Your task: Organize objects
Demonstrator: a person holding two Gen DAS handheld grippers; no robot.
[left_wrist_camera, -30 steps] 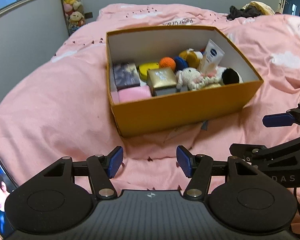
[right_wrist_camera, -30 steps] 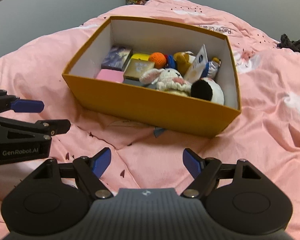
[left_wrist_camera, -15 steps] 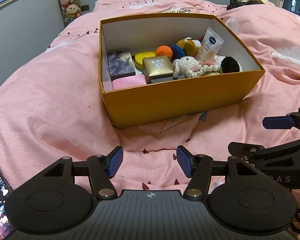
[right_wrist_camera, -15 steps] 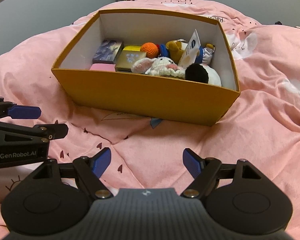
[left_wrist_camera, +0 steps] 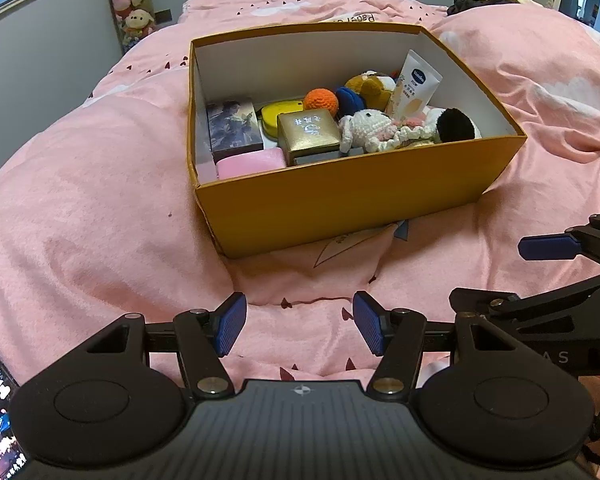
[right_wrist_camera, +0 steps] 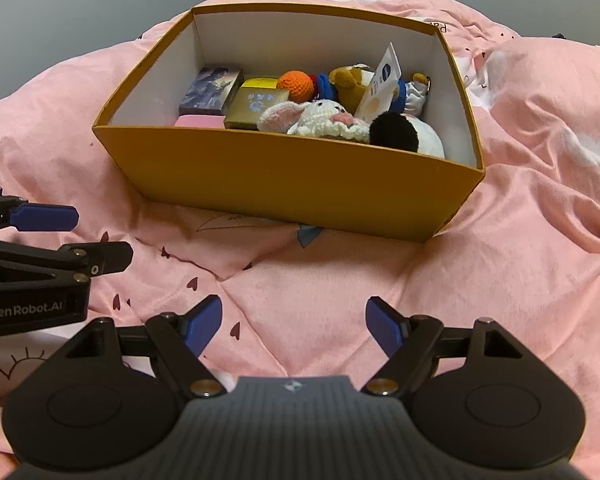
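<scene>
**Q:** Status of both tools, and where is the load?

**A:** My left gripper [left_wrist_camera: 296,328] and my right gripper [right_wrist_camera: 294,326] both hang over the pink duvet [left_wrist_camera: 100,220] with jaws spread wide, nothing between them. The orange box [left_wrist_camera: 352,196] sits on the duvet ahead of both, well clear of the fingertips. Lid off, contents visible: dark picture box [left_wrist_camera: 234,128], gold box [left_wrist_camera: 309,133], pink block [left_wrist_camera: 250,163], crochet rabbit [left_wrist_camera: 366,128], orange crochet ball [left_wrist_camera: 321,100], white tube [left_wrist_camera: 414,88] leaning on the far right wall.

**Q:** How do you expect it to handle?

**A:** Judgement only. Cardboard walls, thin and fairly stiff, likely to bow if pinched mid-span. The fill looks light, mostly yarn toys and small cartons. The duvet is soft, so the box could tip or slide when pushed.

**Q:** Grip points?

**A:** For the box, the rim near a corner, one gripper per side. For single items: rabbit by the body, since it's soft and forgiving; gold box across its flat sides, which may be slick; tube across its flat faces.
</scene>
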